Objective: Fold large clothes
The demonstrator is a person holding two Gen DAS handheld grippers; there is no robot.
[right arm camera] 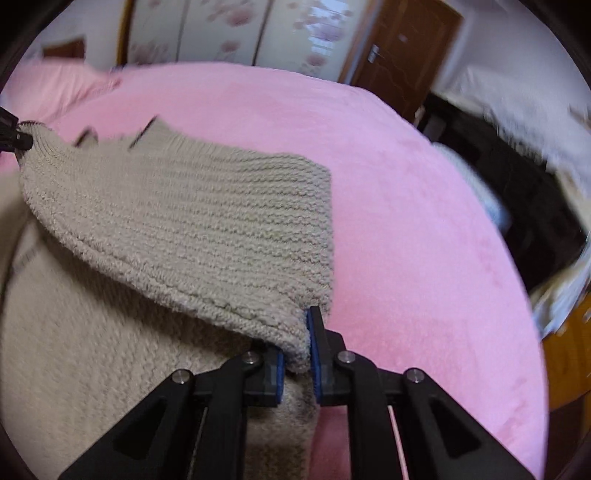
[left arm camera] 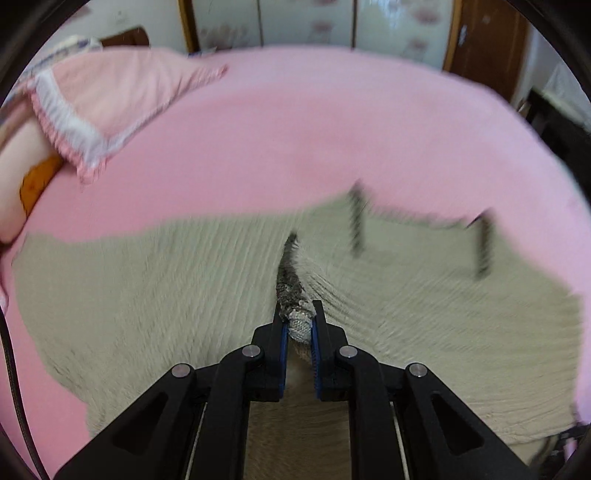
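Observation:
A large beige knitted sweater (left arm camera: 155, 295) lies spread on a pink bed (left arm camera: 295, 140). My left gripper (left arm camera: 298, 320) is shut on a bunched edge of the sweater with a darker knit band. In the right wrist view the sweater (right arm camera: 192, 218) hangs as a lifted flap between both grippers. My right gripper (right arm camera: 297, 354) is shut on the flap's near corner. The left gripper's tip (right arm camera: 11, 138) shows at the far left, holding the other corner. Dark stripes (left arm camera: 356, 221) mark the sweater's far part.
A pink pillow (left arm camera: 110, 99) with a white frilled edge lies at the bed's far left. A wardrobe (left arm camera: 306, 22) and a brown door (right arm camera: 402, 48) stand behind the bed. Dark furniture (right arm camera: 517, 206) stands to the right of the bed.

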